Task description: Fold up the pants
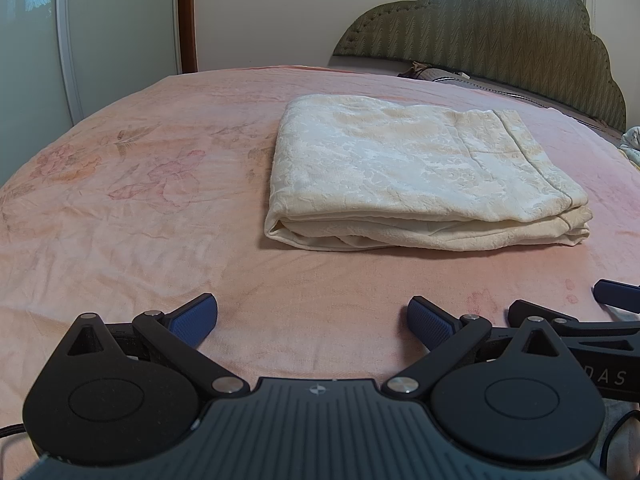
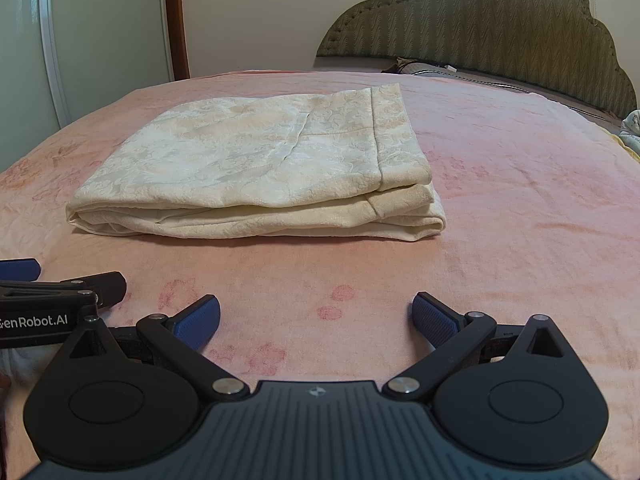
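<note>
Although the cream pants [image 1: 424, 172] lay folded in a neat stack on the pink bedspread [image 1: 132, 208], both the left gripper [image 1: 313, 322] and right gripper [image 2: 316, 320] sat released and empty just short of it, so a careless nudge could have spilled the loose layers.

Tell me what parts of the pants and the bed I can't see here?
- Pants: the inner layers and underside are hidden by the folded top layer in both views.
- Pillow by the headboard: mostly hidden behind the bed's edge.
- Cloth at the right border: cut off in both views.
</note>
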`<state>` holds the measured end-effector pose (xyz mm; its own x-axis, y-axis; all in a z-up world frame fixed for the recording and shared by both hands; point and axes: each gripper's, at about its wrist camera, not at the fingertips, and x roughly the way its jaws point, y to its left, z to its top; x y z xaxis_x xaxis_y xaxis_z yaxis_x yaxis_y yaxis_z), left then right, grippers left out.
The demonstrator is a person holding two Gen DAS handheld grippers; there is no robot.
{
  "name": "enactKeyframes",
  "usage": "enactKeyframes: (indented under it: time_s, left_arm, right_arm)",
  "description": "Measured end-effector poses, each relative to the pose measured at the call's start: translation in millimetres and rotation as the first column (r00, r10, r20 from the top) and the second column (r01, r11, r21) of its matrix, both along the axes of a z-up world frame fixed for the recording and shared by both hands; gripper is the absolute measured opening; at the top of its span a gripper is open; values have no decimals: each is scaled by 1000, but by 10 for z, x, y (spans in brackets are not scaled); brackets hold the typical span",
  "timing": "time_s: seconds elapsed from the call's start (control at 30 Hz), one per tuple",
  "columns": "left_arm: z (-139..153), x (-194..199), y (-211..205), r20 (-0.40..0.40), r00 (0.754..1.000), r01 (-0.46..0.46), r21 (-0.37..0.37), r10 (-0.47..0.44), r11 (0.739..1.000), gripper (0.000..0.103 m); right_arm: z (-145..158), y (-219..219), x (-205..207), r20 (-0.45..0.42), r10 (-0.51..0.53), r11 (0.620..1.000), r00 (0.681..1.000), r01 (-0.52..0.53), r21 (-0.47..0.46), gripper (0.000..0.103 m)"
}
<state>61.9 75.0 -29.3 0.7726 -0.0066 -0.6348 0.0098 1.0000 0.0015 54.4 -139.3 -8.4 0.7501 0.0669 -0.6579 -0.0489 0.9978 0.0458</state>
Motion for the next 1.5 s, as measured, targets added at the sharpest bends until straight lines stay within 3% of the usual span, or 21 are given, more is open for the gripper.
enactKeyframes:
  time_s: [1.07, 1.33, 1.5]
  left_arm:
    - [13, 9, -1, -9, 1000, 8, 10, -8, 1000, 103]
    - [150, -135, -66, -7, 1000, 17, 111, -16, 994, 103]
    - [184, -148, -70, -14, 1000, 3, 114, -2, 993, 103]
  right_arm:
    - [1, -2, -1, 0, 0, 1000, 1000, 0, 0, 103]
    - [202, 59, -212, 38, -19, 1000, 999, 19, -3, 103]
    - [236, 109, -204, 19, -13, 1000, 1000, 12, 24, 103]
